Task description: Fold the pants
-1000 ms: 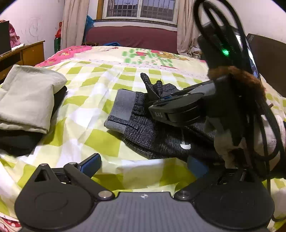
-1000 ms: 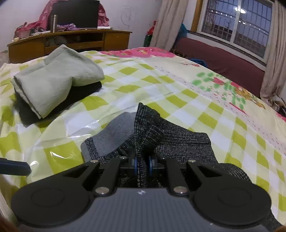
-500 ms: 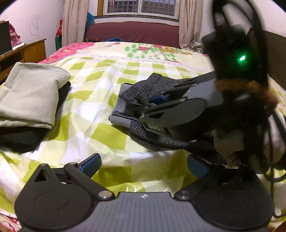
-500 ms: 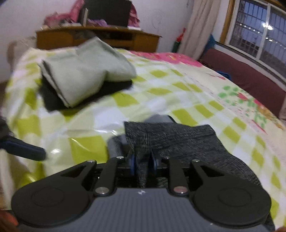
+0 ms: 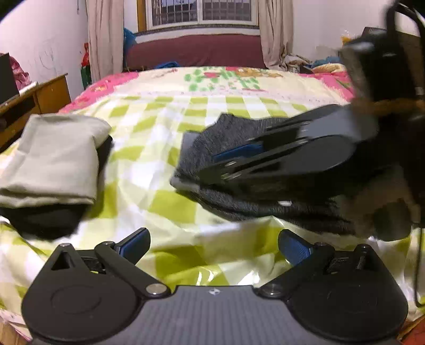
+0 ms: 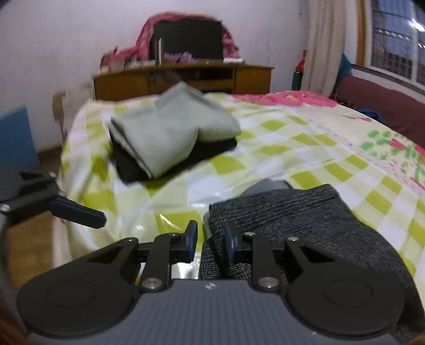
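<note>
Grey pants (image 6: 287, 212) fold blurred | right gripper (image 6: 211, 240) jaws parted

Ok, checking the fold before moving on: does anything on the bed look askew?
The grey pants: a lighter band pokes out beyond the folded top layer, so the edges do not line up.

a bed (image 5: 170, 111) under a green-and-white checked cover fills the room's middle. beyond the bed's far end a barred window (image 5: 202, 12) shows dark, flanked by beige curtains (image 5: 105, 37), with a maroon sofa (image 5: 196, 54) below it. left of the bed a wooden cabinet (image 6: 186, 77) stands against the white wall (image 6: 66, 39). the floor (image 6: 29, 246) beside the bed is brown.
</note>
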